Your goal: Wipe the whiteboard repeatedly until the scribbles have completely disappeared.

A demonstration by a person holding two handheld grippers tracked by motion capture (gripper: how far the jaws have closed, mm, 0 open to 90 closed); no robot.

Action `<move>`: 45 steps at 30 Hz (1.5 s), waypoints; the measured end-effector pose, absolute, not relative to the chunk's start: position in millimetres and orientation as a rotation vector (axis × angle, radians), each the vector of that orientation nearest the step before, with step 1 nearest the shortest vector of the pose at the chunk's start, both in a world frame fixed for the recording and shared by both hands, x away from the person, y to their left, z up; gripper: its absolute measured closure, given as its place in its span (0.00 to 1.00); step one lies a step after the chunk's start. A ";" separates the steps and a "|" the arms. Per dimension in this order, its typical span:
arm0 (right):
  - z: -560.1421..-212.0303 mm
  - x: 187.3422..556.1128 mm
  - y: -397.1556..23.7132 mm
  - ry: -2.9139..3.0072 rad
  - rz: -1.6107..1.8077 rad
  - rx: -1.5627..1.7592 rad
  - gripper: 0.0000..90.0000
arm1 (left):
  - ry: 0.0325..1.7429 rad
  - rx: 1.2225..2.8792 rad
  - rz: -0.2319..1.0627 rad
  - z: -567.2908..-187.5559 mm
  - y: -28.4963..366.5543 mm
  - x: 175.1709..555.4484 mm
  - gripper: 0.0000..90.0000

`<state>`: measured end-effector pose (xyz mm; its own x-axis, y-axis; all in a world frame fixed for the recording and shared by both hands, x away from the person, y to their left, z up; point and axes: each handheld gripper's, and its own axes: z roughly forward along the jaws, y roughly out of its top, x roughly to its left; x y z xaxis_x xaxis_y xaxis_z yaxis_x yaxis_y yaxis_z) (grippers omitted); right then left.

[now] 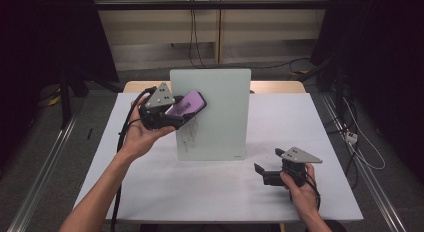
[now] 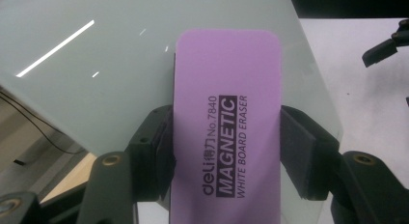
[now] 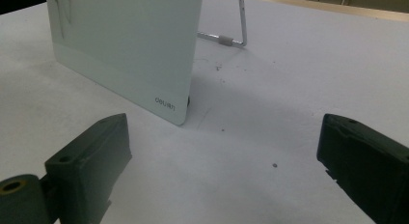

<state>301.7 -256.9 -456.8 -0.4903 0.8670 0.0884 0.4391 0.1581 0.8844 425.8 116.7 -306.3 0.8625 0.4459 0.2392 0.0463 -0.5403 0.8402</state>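
A pale glass whiteboard stands upright on its metal stand in the middle of the white table. Dark scribbles mark its lower left part. My left gripper is shut on a purple magnetic whiteboard eraser, held against the board's upper left area. The eraser tilts up to the right. My right gripper stands open near the table's right front, its jaws wide apart with nothing between them, below the board's lower right corner.
A wooden strip runs behind the table's far edge. Cables hang at the back wall and lie on the floor to the right. Bare tabletop spreads in front of the board.
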 end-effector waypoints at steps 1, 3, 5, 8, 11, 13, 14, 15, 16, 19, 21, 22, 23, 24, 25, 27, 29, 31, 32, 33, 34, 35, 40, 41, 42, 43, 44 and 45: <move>-456.8 301.7 -256.9 1.998 1.287 1.239 0.05 | 0.352 2.098 0.537 -307.9 116.1 425.3 0.46; -456.9 301.8 -257.0 1.999 1.288 1.240 0.05 | 0.350 2.103 0.533 -311.4 114.4 423.7 0.46; -457.0 301.9 -257.2 2.002 1.282 1.241 0.05 | 0.341 2.116 0.524 -314.4 112.1 422.9 0.46; -457.2 302.2 -257.1 2.002 1.282 1.239 0.05 | 0.337 2.140 0.523 -315.5 108.8 421.3 0.46; -457.1 302.3 -257.0 2.003 1.284 1.233 0.05 | 0.328 2.155 0.523 -316.8 107.0 420.7 0.46; -457.1 302.2 -257.0 2.003 1.283 1.237 0.05 | 0.328 2.155 0.515 -315.7 107.5 421.3 0.46; -457.1 302.2 -257.1 2.004 1.283 1.237 0.05 | 0.329 2.155 0.510 -315.1 107.7 421.9 0.46; -457.1 302.1 -257.1 2.003 1.283 1.237 0.05 | 0.328 2.158 0.509 -314.2 107.9 422.5 0.46; -457.1 302.2 -257.1 2.003 1.284 1.235 0.05 | 0.326 2.160 0.516 -312.7 108.3 422.8 0.46; -457.1 302.2 -257.2 2.003 1.285 1.236 0.05 | 0.337 2.142 0.539 -305.9 111.4 424.4 0.46; -457.2 302.2 -257.1 2.004 1.283 1.236 0.05 | 0.348 2.128 0.544 -300.2 115.9 426.7 0.46; -457.1 302.2 -257.0 2.004 1.284 1.232 0.05 | 0.356 2.122 0.551 -297.4 118.2 427.8 0.46; -457.1 302.2 -257.0 2.004 1.284 1.232 0.05 | 0.359 2.120 0.558 -294.8 120.3 428.7 0.46; -457.2 302.3 -257.0 2.005 1.284 1.231 0.05 | 0.356 2.118 0.565 -292.6 122.2 429.6 0.46; -457.2 302.2 -257.0 2.006 1.283 1.235 0.05 | 0.360 2.115 0.574 -290.6 123.9 430.1 0.46; -457.3 302.4 -256.9 2.005 1.284 1.232 0.05 | 0.370 2.105 0.584 -288.3 126.9 430.4 0.46; -457.2 302.5 -257.0 2.005 1.283 1.231 0.05 | 0.370 2.103 0.598 -288.3 128.9 430.0 0.46; -457.2 302.7 -257.3 2.003 1.281 1.233 0.05 | 0.364 2.110 0.604 -289.8 129.2 429.6 0.46; -457.2 302.6 -257.3 2.004 1.280 1.236 0.05 | 0.363 2.113 0.607 -290.7 128.3 428.8 0.46; -457.3 302.7 -257.3 2.003 1.280 1.236 0.05 | 0.361 2.123 0.610 -291.4 127.5 428.0 0.46; -457.4 302.8 -257.3 2.004 1.280 1.235 0.05 | 0.356 2.129 0.612 -292.7 126.4 427.3 0.46; -457.4 302.8 -257.2 2.006 1.280 1.232 0.05 | 0.351 2.137 0.611 -294.3 124.9 426.5 0.46; -457.3 303.0 -257.0 2.004 1.281 1.228 0.05 | 0.330 2.160 0.607 -302.9 117.4 423.0 0.46; -457.4 303.1 -257.0 2.004 1.280 1.228 0.05 | 0.323 2.166 0.610 -304.1 115.7 422.3 0.46; -457.4 303.1 -256.9 2.002 1.281 1.230 0.05 | 0.317 2.174 0.611 -304.8 114.2 421.6 0.46; -457.4 303.1 -256.9 2.003 1.281 1.229 0.05 | 0.312 2.182 0.608 -305.5 112.7 421.0 0.46; -457.4 303.1 -256.8 2.003 1.281 1.229 0.05 | 0.307 2.187 0.611 -306.4 111.0 420.6 0.46; -457.4 303.2 -256.7 2.001 1.283 1.232 0.05 | 0.301 2.191 0.607 -307.6 109.5 420.4 0.46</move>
<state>303.2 -256.7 -457.4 -0.4927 0.8663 0.0830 0.4371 0.1638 0.8844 420.4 109.5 -307.6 0.8550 0.4070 0.3214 0.0099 -0.6324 0.7746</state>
